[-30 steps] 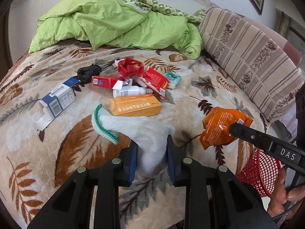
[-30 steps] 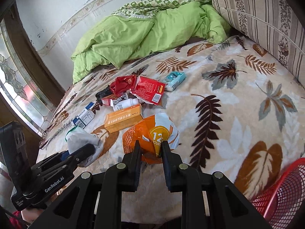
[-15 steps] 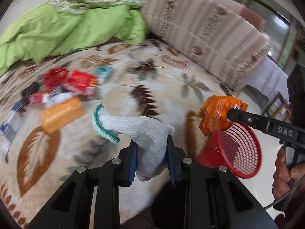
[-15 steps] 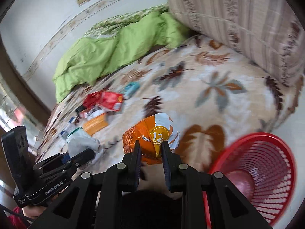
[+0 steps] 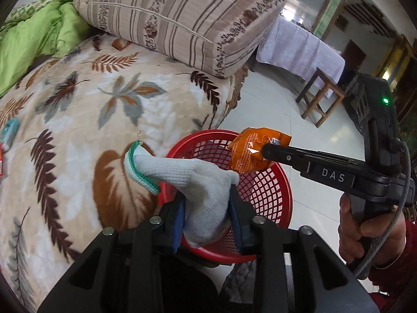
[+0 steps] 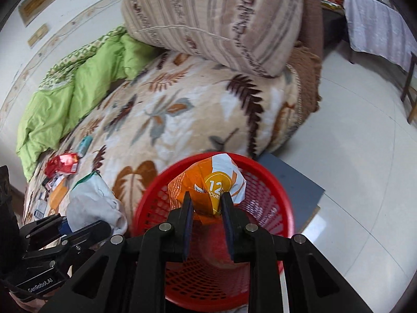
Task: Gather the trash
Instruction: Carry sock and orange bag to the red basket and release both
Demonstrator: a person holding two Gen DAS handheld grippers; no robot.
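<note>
A bed (image 5: 78,109) covered with a cream blanket printed with brown and grey leaves fills the left side of both views, and a big striped cushion (image 5: 177,18) lies across its far end, next to a crumpled green quilt (image 5: 28,41). White tiled floor (image 5: 273,109) runs along the bed, with a small wooden stool (image 5: 322,96) and a table under a pale cloth (image 5: 299,49) farther back. On the floor, tight against the side of the bed, stands a round red mesh basket (image 6: 271,182). The left gripper (image 5: 207,208) has a grey knitted glove (image 5: 206,187) with a green cuff between its blue pads; its jaws are opening, though the pads seem to touch the fabric on both sides, and the glove hangs above the near rim of the basket. The right gripper (image 6: 207,203), held by a hand (image 5: 365,224) in a red sleeve, is clenched on an orange snack wrapper (image 6: 208,185), which sits over the open mouth of the basket. More trash lies well apart on the bed: a red packet (image 6: 62,163), an orange box (image 6: 58,194), a small teal box (image 6: 85,143) and some smaller boxes too blurred to make out.
</note>
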